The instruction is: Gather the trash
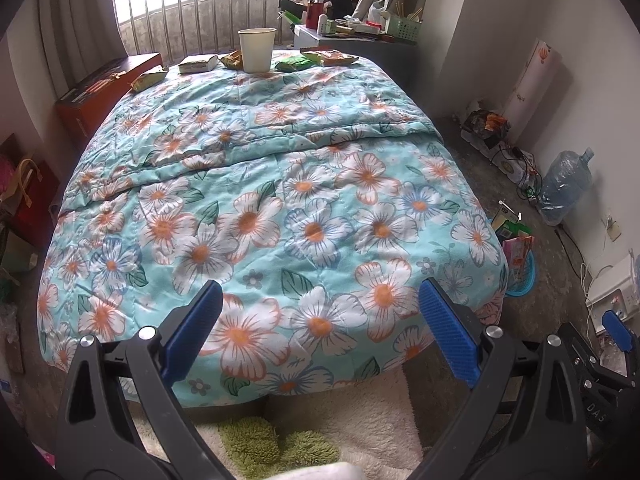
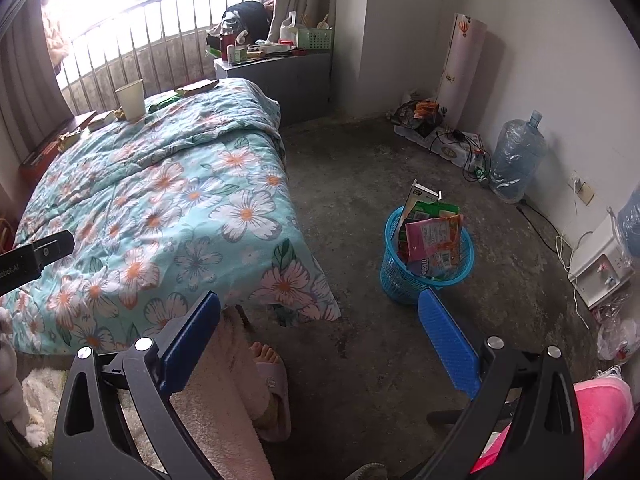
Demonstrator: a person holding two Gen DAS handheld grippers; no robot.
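Both grippers, left (image 1: 320, 328) and right (image 2: 320, 332), fingers spread, empty, blue basket (image 2: 390, 276) of wrappers, print unreadable.

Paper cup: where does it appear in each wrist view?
Left wrist: paper cup stands top centre, at the far end of the bed.
Right wrist: cup sits upper left, same far end, before the window bars.
Shared landmark: blue basket on the floor.

The premises were a domestic bedroom: a bed under a turquoise floral quilt (image 1: 280, 184) filled frame centre, with beige curtains (image 1: 76, 12) at upper left.
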